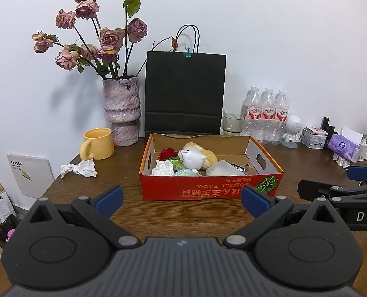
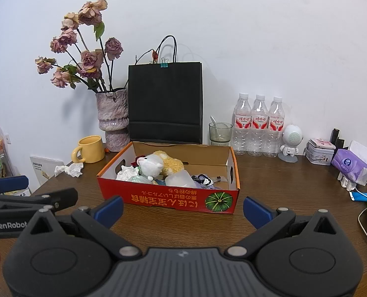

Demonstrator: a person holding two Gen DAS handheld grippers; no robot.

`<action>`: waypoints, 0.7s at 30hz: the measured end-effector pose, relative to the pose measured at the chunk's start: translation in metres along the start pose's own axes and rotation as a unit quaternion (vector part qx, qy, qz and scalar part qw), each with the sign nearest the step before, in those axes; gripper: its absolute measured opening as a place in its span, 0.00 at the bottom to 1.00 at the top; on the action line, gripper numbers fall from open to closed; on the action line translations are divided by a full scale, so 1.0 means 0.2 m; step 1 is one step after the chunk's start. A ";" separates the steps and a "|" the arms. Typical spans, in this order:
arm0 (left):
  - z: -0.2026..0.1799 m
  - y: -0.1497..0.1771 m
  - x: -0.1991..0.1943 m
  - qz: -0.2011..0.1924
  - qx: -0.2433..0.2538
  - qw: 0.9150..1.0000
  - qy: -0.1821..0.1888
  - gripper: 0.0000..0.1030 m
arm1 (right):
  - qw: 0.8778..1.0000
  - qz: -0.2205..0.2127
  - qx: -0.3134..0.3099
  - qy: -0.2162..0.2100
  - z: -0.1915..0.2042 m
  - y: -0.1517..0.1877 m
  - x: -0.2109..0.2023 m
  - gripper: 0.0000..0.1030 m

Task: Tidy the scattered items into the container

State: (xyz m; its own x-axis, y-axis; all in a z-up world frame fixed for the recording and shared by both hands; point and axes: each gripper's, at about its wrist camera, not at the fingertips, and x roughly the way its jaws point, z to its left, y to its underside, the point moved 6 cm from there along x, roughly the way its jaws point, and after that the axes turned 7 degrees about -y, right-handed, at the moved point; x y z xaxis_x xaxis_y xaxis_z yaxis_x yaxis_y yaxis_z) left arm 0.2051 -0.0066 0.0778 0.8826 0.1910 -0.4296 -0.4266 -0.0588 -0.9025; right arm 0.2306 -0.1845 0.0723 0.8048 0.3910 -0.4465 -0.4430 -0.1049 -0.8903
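**One tissue left outside the box**

White wall and a brown wooden tabletop (image 1: 124, 212) frame the left wrist view. A red cardboard box (image 1: 210, 188) sits at centre, already holding a plush toy (image 1: 196, 158), a red flower, crumpled paper and a few other bits. The one loose item in sight is a crumpled tissue (image 1: 80, 168), lying on the tabletop left of the box and just in front of a yellow mug (image 1: 98, 143). The left gripper (image 1: 182, 201) hangs low before the box front, jaws spread wide and holding nothing. From these jaws the tissue lies ahead and to the left, well apart from them; its long axis runs roughly left to right across the view. The right gripper shows at the right edge.

From the right wrist view, the box (image 2: 168, 198) sits slightly left of centre and the tissue (image 2: 69, 169) is farther off, past the box's left end near the mug (image 2: 90, 149). The right gripper (image 2: 183, 209) is also wide open and empty. The left gripper's arm juts in from the left edge, between this camera and the tissue.

The left hand looks clearly nearer, so the tissue seems its job: swing left, close across the wad's short side, then carry it right over the box wall. A vase, black bag and bottles along the wall appear to be furnishings, not clutter.
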 end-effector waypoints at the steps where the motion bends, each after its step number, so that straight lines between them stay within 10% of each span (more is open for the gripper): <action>1: 0.00 0.00 0.00 0.000 0.000 1.000 0.000 1.00 | 1.000 0.000 0.000 0.000 0.00 0.00 0.00 1.00; 21: -0.01 0.00 0.01 0.004 -0.001 1.000 0.000 1.00 | 1.000 0.002 0.000 0.000 0.00 0.00 0.00 1.00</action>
State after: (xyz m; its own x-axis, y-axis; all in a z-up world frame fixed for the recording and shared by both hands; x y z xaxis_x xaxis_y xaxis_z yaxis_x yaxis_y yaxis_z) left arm 0.2074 -0.0087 0.0759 0.8792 0.1913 -0.4363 -0.4327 -0.0627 -0.8994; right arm 0.2303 -0.1841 0.0713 0.8037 0.3899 -0.4495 -0.4452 -0.1070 -0.8890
